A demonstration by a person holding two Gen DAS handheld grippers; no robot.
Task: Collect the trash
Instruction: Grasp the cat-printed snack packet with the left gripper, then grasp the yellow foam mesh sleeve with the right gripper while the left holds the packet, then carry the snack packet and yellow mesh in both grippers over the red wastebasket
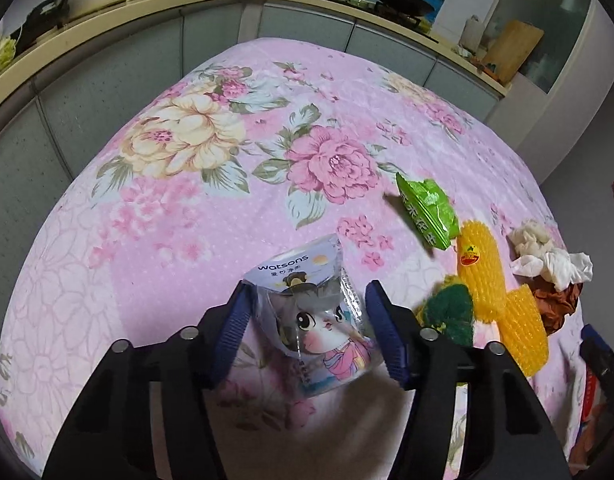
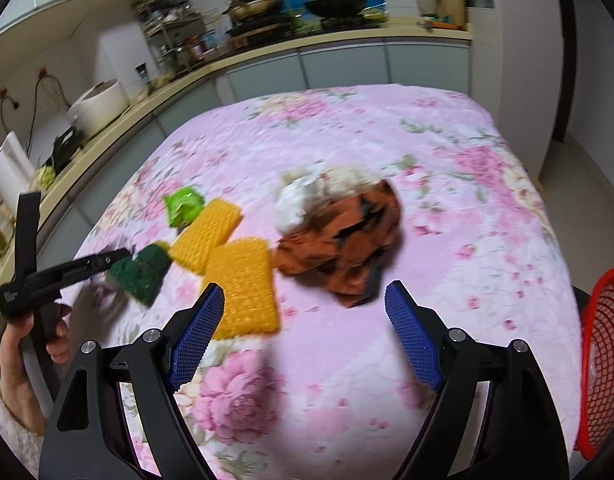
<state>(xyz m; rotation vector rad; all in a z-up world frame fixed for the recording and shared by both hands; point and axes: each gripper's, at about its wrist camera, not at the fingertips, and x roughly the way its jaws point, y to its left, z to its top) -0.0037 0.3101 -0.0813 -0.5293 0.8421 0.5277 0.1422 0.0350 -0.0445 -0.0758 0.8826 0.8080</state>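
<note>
Trash clusters near the table's right edge; its left half lies bare. The left gripper pinches a Watsons packet; the right gripper hangs released before an orange wrapper.

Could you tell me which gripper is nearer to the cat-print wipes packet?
The left gripper: the wipes packet sits between its fingers. The right gripper hovers apart, by the yellow sponges.

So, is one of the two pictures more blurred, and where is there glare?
Right wrist view: motion blur smears the orange crumpled paper and yellow pads; the gripper fingers stay sharp. Left wrist view: sharper, with glare on the Watsons packet. Both bend the counter edge.
</note>
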